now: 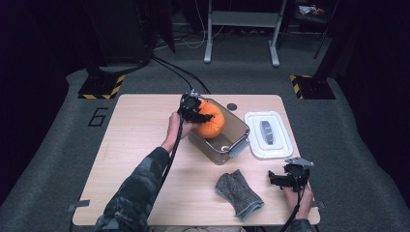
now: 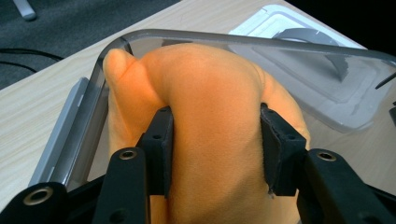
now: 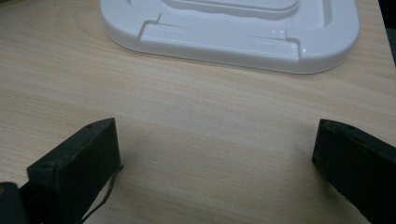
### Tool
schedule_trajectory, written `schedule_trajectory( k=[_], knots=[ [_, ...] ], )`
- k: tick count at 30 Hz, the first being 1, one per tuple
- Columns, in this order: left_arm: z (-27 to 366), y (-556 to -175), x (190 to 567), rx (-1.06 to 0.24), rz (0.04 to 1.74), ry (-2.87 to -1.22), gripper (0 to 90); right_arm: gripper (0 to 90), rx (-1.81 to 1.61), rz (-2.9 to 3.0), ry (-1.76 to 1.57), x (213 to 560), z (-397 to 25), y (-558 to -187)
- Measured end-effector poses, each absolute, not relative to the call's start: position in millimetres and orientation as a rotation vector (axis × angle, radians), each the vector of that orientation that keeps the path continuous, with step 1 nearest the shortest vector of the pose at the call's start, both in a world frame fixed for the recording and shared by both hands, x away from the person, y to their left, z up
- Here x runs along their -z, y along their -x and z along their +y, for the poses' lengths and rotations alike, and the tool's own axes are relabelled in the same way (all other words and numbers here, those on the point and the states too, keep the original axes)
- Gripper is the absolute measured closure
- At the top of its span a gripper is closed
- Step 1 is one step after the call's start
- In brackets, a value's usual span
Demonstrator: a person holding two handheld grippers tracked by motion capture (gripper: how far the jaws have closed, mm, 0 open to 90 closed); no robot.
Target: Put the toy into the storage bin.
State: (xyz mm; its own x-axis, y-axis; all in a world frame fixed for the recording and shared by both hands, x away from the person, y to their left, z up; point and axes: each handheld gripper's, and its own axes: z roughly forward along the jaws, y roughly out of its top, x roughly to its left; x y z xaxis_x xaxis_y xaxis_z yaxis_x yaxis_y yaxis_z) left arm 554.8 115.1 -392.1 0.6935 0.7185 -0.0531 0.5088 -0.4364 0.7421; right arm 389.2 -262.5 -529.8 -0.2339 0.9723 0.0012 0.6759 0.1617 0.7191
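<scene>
- The grey knitted cloth lies nearest the camera on the tabletop, just beside the right hand-held gripper on its inner side and clear of its jaws.
- The right hand-held gripper rests low over bare tabletop with its jaws wide apart and nothing between them. The white lid lies flat ahead of it, not touched.
- The left hand-held gripper is clamped on the orange plush toy. In the left gripper view both black pads press into the soft fabric, which bulges between and around them.
- The toy sits over the rim of the clear plastic container, directly ahead of and below the left hand-held gripper. Whether its underside touches the container floor cannot be told.
- Step in hand, as judged: placing the toy into the container, with the grasp not yet released.
- Next move, as judged: lower the toy until it clears the rim, then part the left jaws and withdraw straight up so the pads do not drag the fabric.
- The lid lies well apart from the left hand-held gripper, beyond the container, and is the likely item for the right hand-held gripper.
</scene>
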Motion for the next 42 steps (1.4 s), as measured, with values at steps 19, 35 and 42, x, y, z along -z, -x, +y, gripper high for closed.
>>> schedule_trajectory(
  k=[19,35,42],
  knots=[
    [106,-559,403,-0.342,0.981,-2.225,47.7,0.0,-0.841,1.979,-1.558,530,-262,-389],
    [118,-549,384,-0.364,0.966,-2.188,28.6,0.0,-0.846,1.976,-1.562,530,-262,-390],
    [129,-531,366,-0.378,0.903,-2.168,19.4,0.0,-0.842,1.978,-1.558,530,-262,-389]
  ],
)
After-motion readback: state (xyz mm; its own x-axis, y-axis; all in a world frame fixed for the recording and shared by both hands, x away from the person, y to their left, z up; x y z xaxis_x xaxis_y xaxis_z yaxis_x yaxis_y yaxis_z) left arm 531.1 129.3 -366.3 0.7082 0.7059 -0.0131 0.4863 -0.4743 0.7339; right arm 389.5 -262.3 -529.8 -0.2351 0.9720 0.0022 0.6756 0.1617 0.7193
